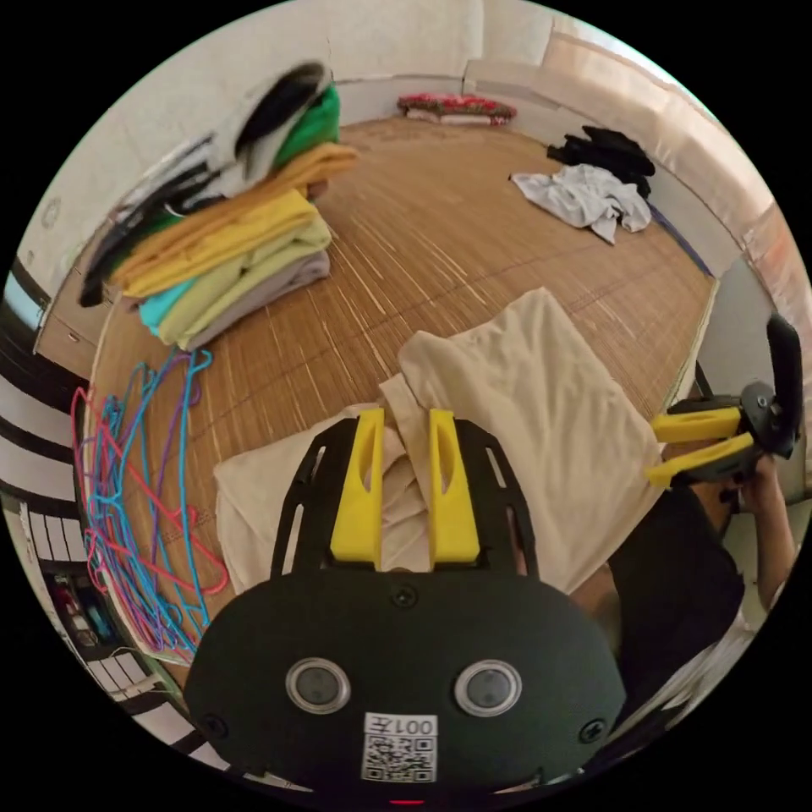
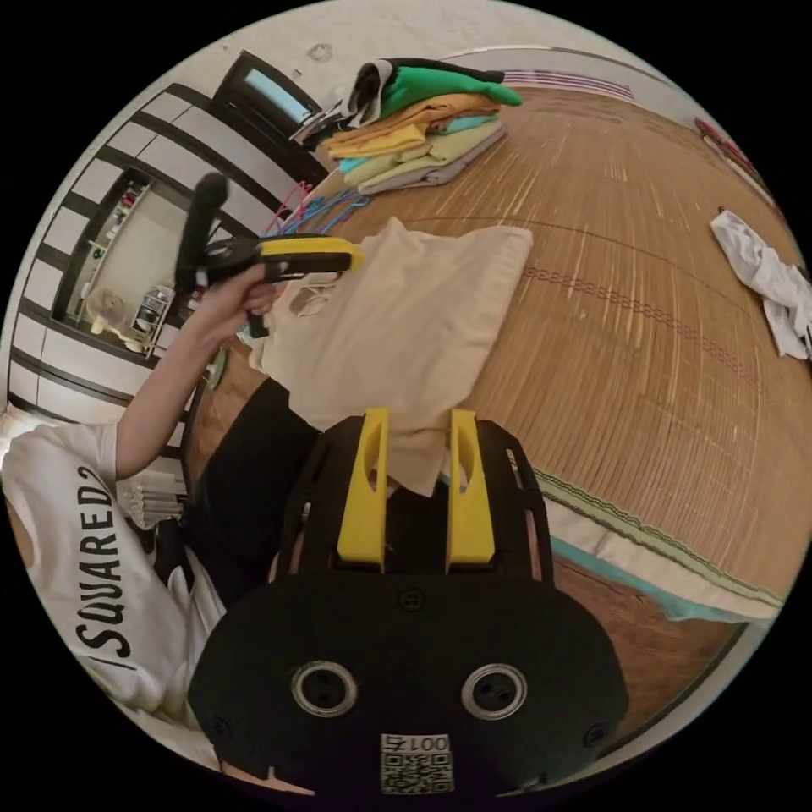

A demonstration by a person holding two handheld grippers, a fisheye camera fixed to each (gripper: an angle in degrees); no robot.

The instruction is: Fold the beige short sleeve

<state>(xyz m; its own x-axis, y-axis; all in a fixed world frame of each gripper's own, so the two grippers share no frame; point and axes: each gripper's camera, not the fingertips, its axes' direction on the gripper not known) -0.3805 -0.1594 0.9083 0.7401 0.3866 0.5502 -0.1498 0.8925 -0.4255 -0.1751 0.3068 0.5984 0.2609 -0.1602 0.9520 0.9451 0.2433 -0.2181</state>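
The beige short sleeve [image 1: 524,423] is being held up over the near edge of the woven bamboo mat [image 1: 440,228], partly draped and partly resting on it, with its lower hem hanging toward the person's dark-clothed lap. A bunched fold of the garment is being pinched between the jaws of the left gripper [image 1: 404,423], cloth filling the narrow gap between the two yellow fingers. The right gripper [image 2: 416,423] is being kept just at the garment's dangling lower corner; its jaws are being held spread, and cloth lies in front of the gap, but whether anything is being pressed cannot be told. In the right gripper view the left gripper is seen being raised by a hand [image 2: 241,300] at the shirt's upper edge. Farther out on the mat, a stack of folded clothes [image 1: 237,254] in yellow, green and grey is being kept beside the wall, with a tangle of coloured hangers [image 1: 135,507] lying just off the mat's edge near it, and a crumpled white garment [image 1: 584,194] and a dark one [image 1: 605,152] are lying at the mat's far side. The risk appears to be a lopsided fold: with only one bunched grip secure, the loose corner may be missed and the cloth may slump into creases.
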